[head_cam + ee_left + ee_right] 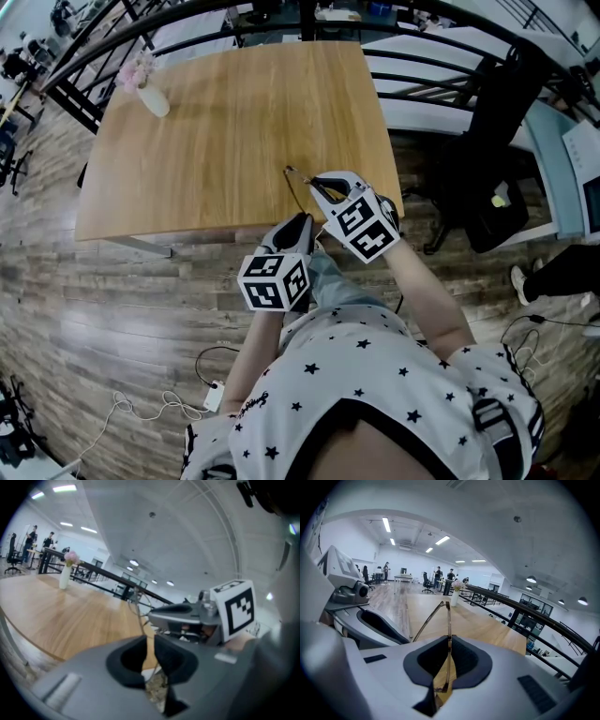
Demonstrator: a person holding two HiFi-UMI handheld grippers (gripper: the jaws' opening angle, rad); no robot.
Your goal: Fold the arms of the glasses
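Observation:
Thin wire-framed glasses (292,180) hang over the near edge of the wooden table (206,131), held between both grippers. My left gripper (304,223) reaches up from below and is shut on one thin arm (139,613), which runs down between its dark pads (166,656). My right gripper (317,184) comes in from the right and is shut on the frame (448,620), which stands edge-on between its pads (464,656); the other arm (426,620) angles off to the left. The two grippers sit close together, nearly touching.
A white vase with pink flowers (150,94) stands at the table's far left corner. A black railing (281,19) runs behind the table and a black office chair (497,141) stands to the right. Cables (178,403) lie on the wood floor by the person.

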